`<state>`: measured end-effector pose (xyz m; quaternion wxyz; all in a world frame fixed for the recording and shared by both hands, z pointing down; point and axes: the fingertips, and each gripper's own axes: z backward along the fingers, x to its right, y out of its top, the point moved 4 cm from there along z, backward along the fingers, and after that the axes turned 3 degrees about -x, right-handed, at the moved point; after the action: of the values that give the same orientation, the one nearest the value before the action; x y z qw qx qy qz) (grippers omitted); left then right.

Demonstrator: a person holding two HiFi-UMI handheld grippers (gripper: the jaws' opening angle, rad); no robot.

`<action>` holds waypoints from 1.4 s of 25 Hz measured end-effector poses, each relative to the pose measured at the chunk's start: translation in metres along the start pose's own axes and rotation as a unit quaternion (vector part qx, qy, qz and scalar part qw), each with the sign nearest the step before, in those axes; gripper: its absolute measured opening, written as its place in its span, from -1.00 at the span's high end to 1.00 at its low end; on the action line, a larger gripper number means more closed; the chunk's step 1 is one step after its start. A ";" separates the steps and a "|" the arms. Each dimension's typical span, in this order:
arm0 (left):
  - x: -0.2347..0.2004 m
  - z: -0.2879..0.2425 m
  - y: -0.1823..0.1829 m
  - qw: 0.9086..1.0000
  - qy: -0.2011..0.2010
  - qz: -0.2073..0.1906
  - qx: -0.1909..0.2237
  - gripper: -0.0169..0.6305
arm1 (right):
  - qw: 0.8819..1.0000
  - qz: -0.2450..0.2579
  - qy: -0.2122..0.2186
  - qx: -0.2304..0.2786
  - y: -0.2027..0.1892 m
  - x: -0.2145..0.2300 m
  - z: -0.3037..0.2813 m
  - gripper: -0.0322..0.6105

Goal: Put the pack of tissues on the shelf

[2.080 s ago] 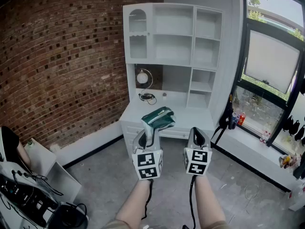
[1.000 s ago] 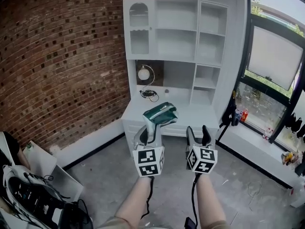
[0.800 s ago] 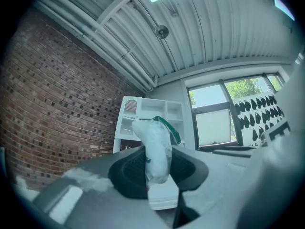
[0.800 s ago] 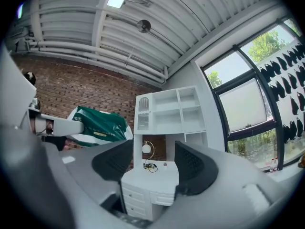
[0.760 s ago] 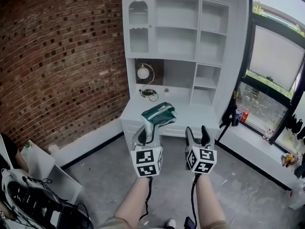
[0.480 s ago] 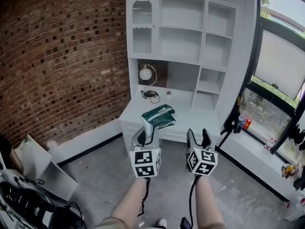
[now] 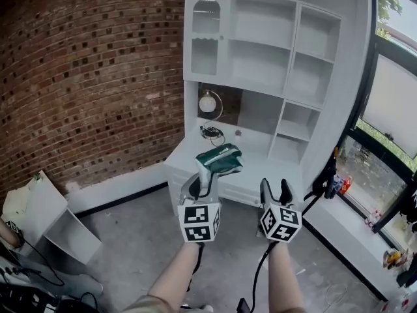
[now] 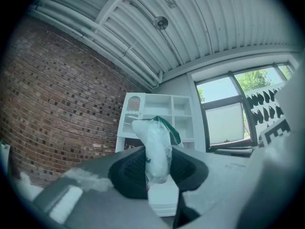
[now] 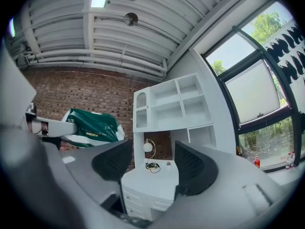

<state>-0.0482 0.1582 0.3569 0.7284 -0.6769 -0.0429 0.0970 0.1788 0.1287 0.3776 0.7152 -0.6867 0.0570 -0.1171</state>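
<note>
My left gripper [image 7: 203, 182] is shut on a green and white pack of tissues [image 7: 219, 159], held up in front of me. In the left gripper view the pack [image 8: 157, 147] stands upright, pinched between the two black pads. My right gripper [image 7: 276, 191] is beside it to the right, open and empty; its view shows the pack [image 9: 93, 127] off to the left. The white shelf unit [image 7: 267, 64] stands ahead against the wall, with open compartments above a desk top [image 7: 251, 150].
A round lamp [image 7: 208, 102] and a coil of black cable [image 7: 211, 133] sit in the unit's lower niche. A brick wall [image 7: 85, 77] runs along the left. A white side table [image 7: 39, 215] stands low left. Windows [image 7: 397, 109] and bottles [image 7: 339, 184] are to the right.
The view has drawn closer to the shelf unit and swung left, so the unit sits further right and larger. Both grippers keep their places; the pack stays held.
</note>
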 end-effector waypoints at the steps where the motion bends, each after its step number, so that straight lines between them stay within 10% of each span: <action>1: -0.001 -0.003 -0.001 1.000 0.001 -0.001 -0.001 0.61 | 1.000 -0.001 0.001 -0.001 -0.001 0.001 -0.004 0.03; 35: -0.110 -0.208 -0.002 0.996 -0.089 0.018 0.011 0.61 | 0.997 0.016 -0.076 0.010 -0.014 -0.022 -0.198 0.03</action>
<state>-0.1149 -0.0669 0.3502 0.7273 -0.6582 -0.0939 0.1703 0.1085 -0.0579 0.3800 0.7259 -0.6856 0.0119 -0.0537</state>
